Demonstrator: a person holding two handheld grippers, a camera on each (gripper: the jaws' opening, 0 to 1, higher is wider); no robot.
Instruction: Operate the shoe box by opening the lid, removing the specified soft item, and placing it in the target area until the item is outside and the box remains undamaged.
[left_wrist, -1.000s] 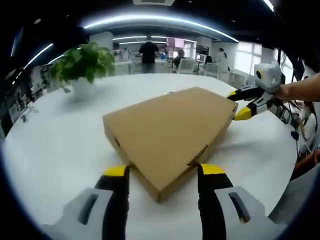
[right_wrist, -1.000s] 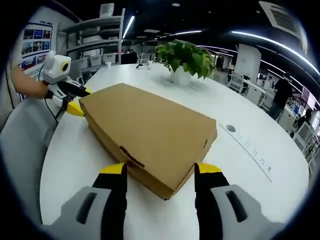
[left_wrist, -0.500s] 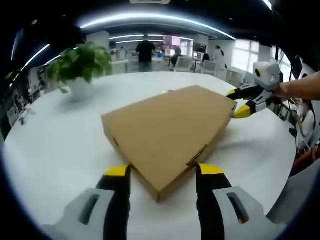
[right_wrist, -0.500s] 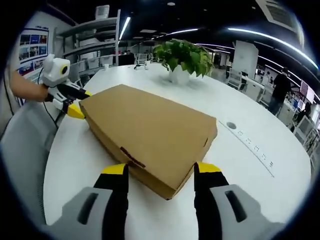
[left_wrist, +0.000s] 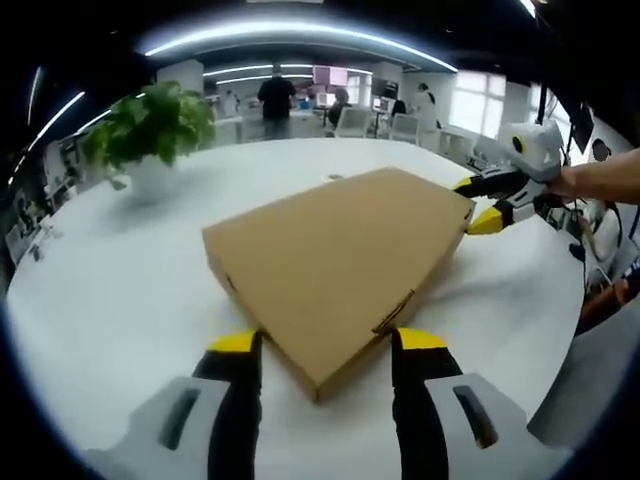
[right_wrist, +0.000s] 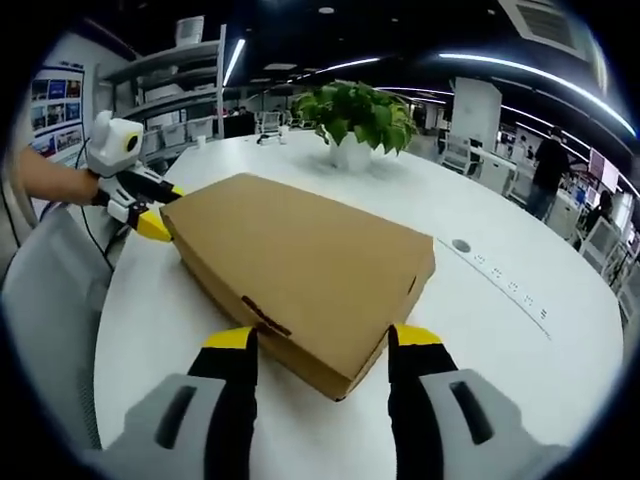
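Wide white worktop (left_wrist: 120, 290), leafy green plant (left_wrist: 150, 120) in a white pot (right_wrist: 352, 152) standing on it, round cable port (right_wrist: 461, 245) set into its surface, metal shelving (right_wrist: 190, 95) behind, ceiling strip lights, people standing in a distant office area (left_wrist: 272, 98)

left claw (left_wrist: 325, 345): jaws spread | right claw (right_wrist: 320, 340): jaws spread, level

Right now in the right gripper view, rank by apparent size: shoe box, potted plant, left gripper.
1. Shoe box, largest by far.
2. Potted plant.
3. Left gripper.
The plant sits farther back on the table, so its true size against the gripper is unsure.
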